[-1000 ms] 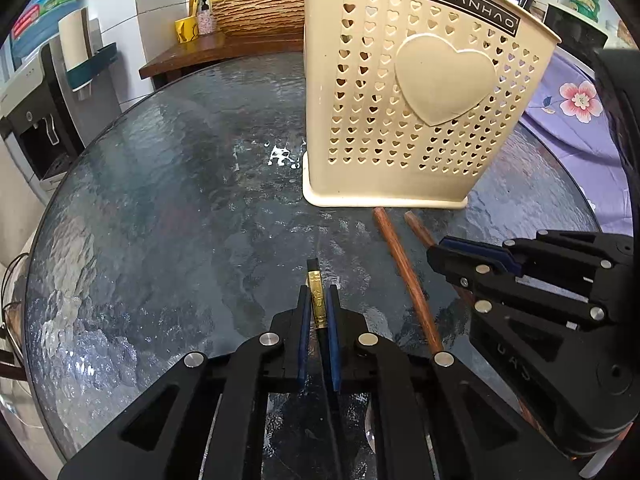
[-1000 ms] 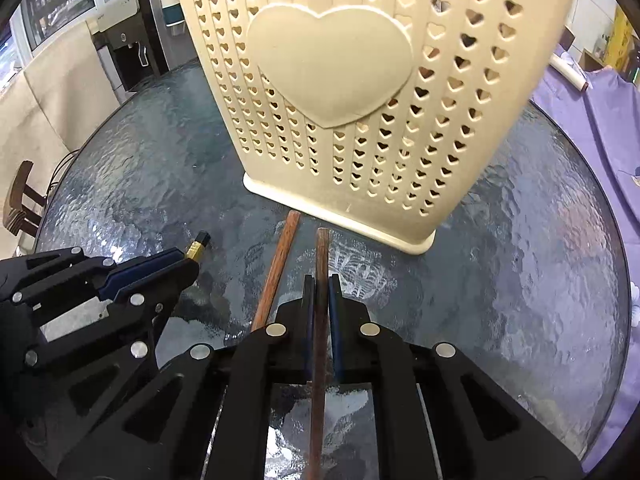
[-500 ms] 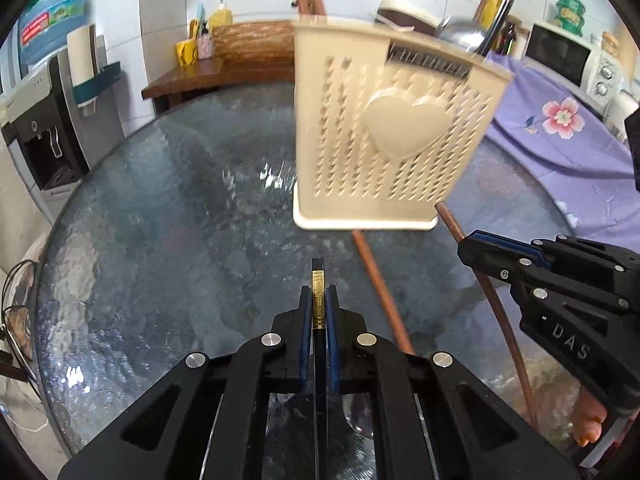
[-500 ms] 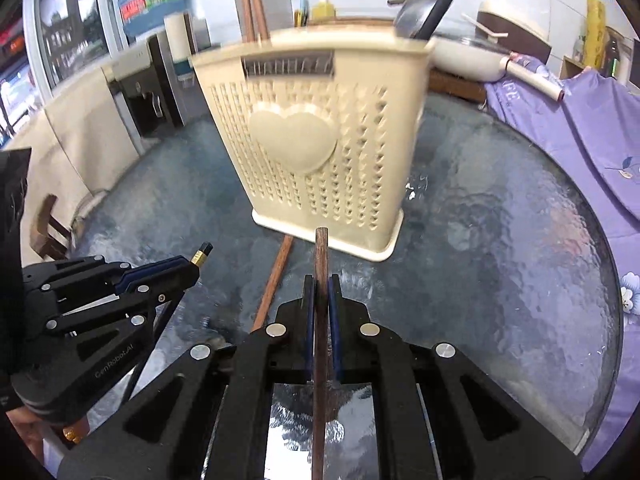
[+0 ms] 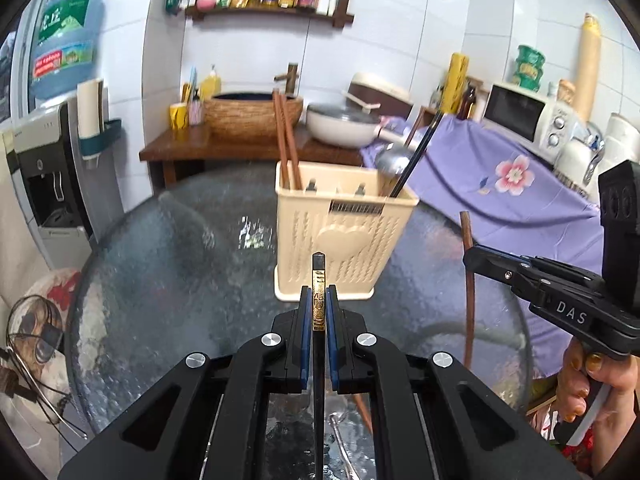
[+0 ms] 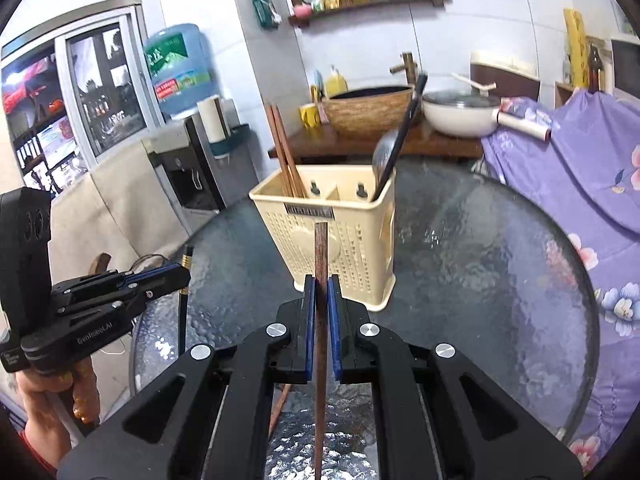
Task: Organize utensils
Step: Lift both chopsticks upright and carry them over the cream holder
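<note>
A cream perforated utensil holder [image 5: 340,240] [image 6: 332,240] stands on the round glass table [image 5: 180,280]. It holds two brown chopsticks [image 5: 286,140] on its left and a steel ladle [image 5: 400,160] on its right. My left gripper [image 5: 319,304] is shut on a black chopstick with a gold band [image 5: 319,292], held upright above the table. My right gripper [image 6: 321,300] is shut on a brown wooden chopstick [image 6: 321,264], also raised. Each gripper shows in the other's view, the right [image 5: 472,258] and the left [image 6: 182,274]. Another brown chopstick [image 6: 280,404] lies on the table below.
A wooden side table with a woven basin [image 5: 252,114] and a white pan [image 5: 344,126] stands behind. A water dispenser [image 5: 52,168] is at the left. A purple flowered cloth [image 5: 520,184] covers the counter at the right, with a microwave [image 5: 528,118] on it.
Both grippers have risen from the table and pulled back from the holder, each lifting its chopstick from lying flat to upright. The holder's open top now shows.
</note>
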The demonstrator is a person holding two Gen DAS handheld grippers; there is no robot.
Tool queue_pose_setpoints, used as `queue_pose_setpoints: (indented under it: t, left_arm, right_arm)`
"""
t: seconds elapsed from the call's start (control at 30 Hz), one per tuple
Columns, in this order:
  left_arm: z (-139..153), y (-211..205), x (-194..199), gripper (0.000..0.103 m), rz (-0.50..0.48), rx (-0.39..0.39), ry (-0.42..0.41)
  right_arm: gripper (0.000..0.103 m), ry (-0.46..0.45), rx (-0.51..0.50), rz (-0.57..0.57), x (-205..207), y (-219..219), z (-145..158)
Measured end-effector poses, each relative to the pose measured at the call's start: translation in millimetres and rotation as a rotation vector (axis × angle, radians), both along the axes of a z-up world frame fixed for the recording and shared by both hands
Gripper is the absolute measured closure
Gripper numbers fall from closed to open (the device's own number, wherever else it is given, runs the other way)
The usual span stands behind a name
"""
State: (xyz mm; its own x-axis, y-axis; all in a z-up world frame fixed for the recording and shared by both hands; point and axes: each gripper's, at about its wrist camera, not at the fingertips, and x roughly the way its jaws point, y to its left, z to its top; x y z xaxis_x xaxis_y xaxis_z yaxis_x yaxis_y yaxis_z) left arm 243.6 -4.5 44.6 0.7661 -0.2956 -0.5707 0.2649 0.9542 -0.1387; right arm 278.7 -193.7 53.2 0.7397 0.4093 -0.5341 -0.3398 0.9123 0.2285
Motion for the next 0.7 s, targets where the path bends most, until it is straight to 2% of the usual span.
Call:
queue_pose_setpoints:
  t: [0.23,0.7]
  left_arm:
    - [24,2,-11,0.096,-0.010,-0.010,-0.051]
    - [41,-3,-22,0.096,-0.016,0.009,-0.106]
  right_arm:
    - [0.096,-0.044,0.010,0.026,-14,-3,20]
    - [0.096,-0.080,-0.004,0.049,-25,5,35]
